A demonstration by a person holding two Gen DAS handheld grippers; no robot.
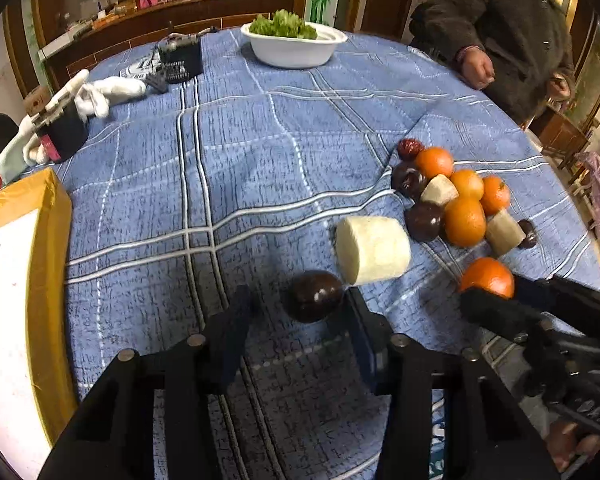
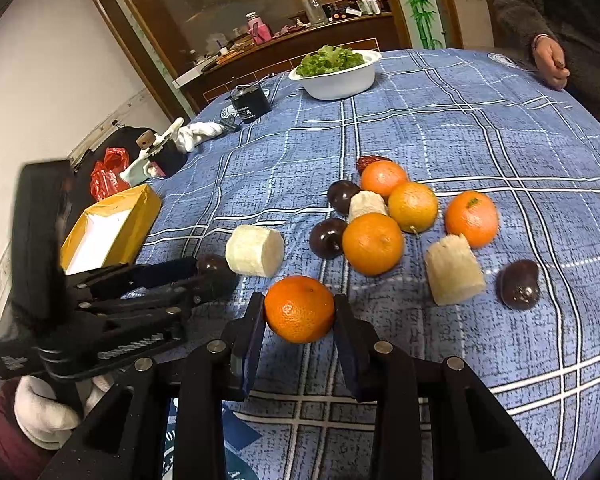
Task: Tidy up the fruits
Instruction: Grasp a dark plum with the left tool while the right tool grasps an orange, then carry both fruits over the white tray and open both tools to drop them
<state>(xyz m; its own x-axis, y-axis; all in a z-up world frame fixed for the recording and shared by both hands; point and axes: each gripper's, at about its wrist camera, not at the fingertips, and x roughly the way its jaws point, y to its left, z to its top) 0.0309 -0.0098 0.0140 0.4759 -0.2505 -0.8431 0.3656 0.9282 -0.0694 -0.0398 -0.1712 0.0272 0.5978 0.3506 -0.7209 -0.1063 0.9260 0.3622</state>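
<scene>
Blue checked cloth covers the bench (image 2: 480, 128): right hand-held gripper (image 2: 299, 316) holds an orange (image 2: 299, 309); left hand-held gripper (image 1: 296, 312), jaws wide, should center the plum (image 1: 314, 296) before squeezing gently.

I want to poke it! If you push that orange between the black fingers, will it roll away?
Probably. The orange looks round and smooth, so a nudge would likely roll it along the flat blue tablecloth. The right gripper has a finger on each side, which may stop it rolling sideways. It looks firm, so probably not easily squashed.
</scene>
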